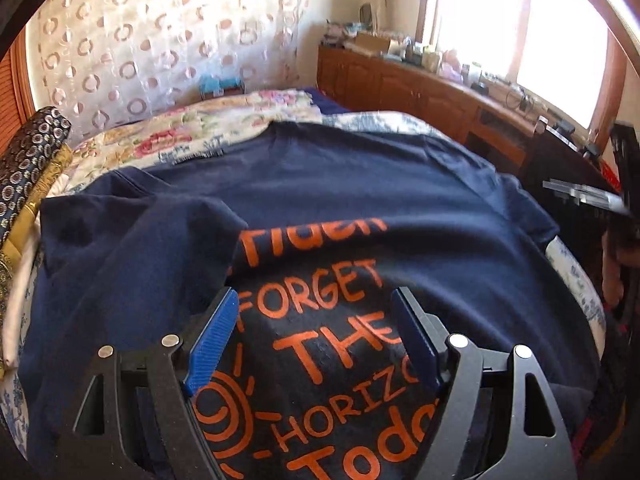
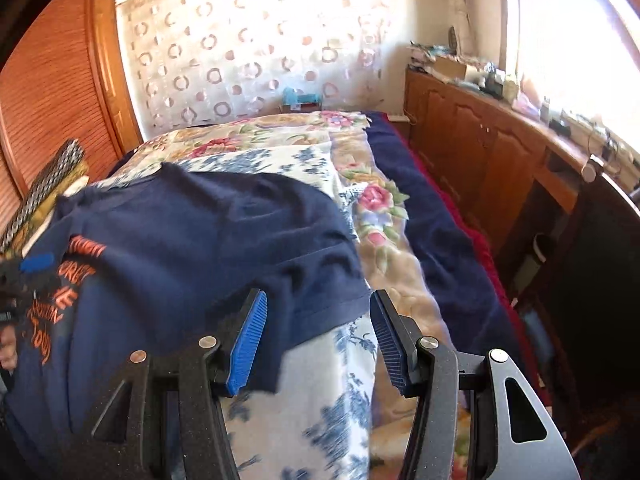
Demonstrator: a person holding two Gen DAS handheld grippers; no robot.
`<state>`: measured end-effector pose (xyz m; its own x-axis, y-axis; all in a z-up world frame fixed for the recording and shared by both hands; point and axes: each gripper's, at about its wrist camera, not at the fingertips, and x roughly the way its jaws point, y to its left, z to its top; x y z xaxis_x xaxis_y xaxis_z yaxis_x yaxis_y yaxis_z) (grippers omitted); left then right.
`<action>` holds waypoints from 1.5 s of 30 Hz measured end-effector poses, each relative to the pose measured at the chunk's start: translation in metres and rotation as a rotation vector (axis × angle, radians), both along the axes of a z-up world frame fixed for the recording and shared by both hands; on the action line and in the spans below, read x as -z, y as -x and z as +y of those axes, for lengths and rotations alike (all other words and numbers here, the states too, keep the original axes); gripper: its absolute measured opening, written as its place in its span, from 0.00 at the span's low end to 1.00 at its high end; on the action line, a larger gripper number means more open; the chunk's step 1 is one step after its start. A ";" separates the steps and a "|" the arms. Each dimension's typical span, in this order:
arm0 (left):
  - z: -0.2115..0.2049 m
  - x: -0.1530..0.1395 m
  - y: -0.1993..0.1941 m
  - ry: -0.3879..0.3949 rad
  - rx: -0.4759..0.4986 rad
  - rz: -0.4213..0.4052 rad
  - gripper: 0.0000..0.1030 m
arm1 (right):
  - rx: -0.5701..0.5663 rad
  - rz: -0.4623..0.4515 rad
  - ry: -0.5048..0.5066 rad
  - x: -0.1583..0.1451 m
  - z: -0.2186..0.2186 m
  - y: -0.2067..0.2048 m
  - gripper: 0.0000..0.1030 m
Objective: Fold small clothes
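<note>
left wrist, navy t-shirt (image 1: pixel 320 184), floral bedspread (image 1: pixel 168 136)

Left tongs (image 1: pixel 316 320) open over navy tee (image 1: pixel 340 184) w/ orange print.

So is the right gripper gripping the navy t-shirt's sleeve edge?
Cannot tell. In the right wrist view the right gripper is open around the navy t-shirt sleeve hem; the left blue pad overlaps cloth, but contact isn't plain.
</note>
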<state>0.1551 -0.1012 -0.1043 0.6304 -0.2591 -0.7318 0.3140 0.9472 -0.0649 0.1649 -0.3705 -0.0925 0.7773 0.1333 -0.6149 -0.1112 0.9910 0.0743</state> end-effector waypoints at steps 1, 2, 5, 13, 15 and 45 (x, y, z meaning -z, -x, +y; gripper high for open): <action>-0.001 0.003 -0.002 -0.010 0.004 0.012 0.77 | -0.003 0.014 -0.025 0.000 -0.003 -0.006 0.54; -0.004 0.005 -0.003 -0.023 0.011 0.028 0.77 | -0.006 0.028 -0.050 0.002 -0.006 -0.011 0.54; -0.009 0.011 -0.006 -0.064 0.021 0.056 0.77 | -0.014 0.059 -0.099 0.006 -0.009 -0.024 0.54; -0.010 0.010 -0.002 -0.080 0.026 0.054 0.78 | -0.014 0.142 -0.175 0.018 -0.026 -0.055 0.53; -0.010 0.009 -0.003 -0.079 0.026 0.055 0.78 | -0.021 0.147 -0.187 0.017 -0.029 -0.057 0.45; 0.033 -0.053 0.034 0.031 -0.049 -0.139 0.79 | -0.403 -0.160 0.046 -0.067 0.117 0.015 0.30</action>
